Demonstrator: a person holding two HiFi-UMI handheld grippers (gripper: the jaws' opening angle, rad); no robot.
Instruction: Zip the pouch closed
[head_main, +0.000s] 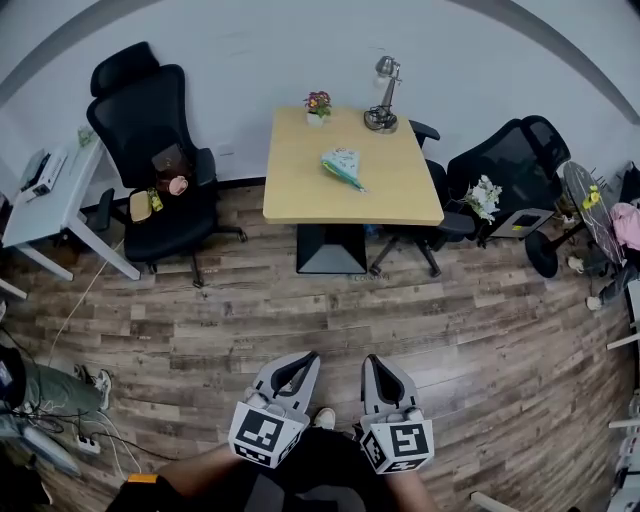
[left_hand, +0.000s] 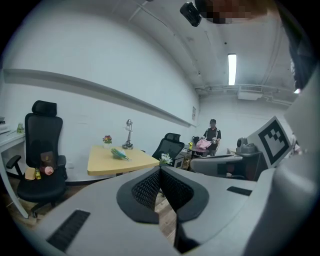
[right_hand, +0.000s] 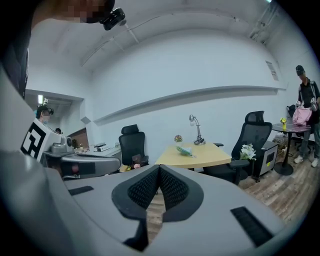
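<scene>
The pouch (head_main: 342, 168) is small from up here. I can make out a pale green shape with a darker edge, but I cannot tell whether its zip is open or run shut. It is no clearer in the left gripper view (left_hand: 119, 154) or the right gripper view (right_hand: 186, 150). My forearms are cut off by the bottom edge of the head view. A chair (head_main: 432, 180) behind the tabletop (head_main: 300, 195) is partly hidden by it.

The pouch lies on the light wooden tabletop, towards its far right part. It sits apart from the desk lamp (head_main: 383, 95) and the small flower pot (head_main: 318, 105), which both stand at the back edge by the white wall (head_main: 250, 70). The floor (head_main: 350, 310) is grey-brown planks. A black chair (head_main: 150, 130) with small things on its seat stands to the left, beside a white desk (head_main: 50, 205). Another black chair (head_main: 515, 160) stands to the right. In the left gripper view a person (left_hand: 213, 134) stands far across the room.

The left gripper (head_main: 305, 360) and right gripper (head_main: 372, 360) hang low over the floor near my feet, well apart from the tabletop and the pouch. In their own views, the left gripper (left_hand: 160, 170) and the right gripper (right_hand: 159, 167) each have their ribbed pads pressed together at the tips. Both are clenched on nothing.
</scene>
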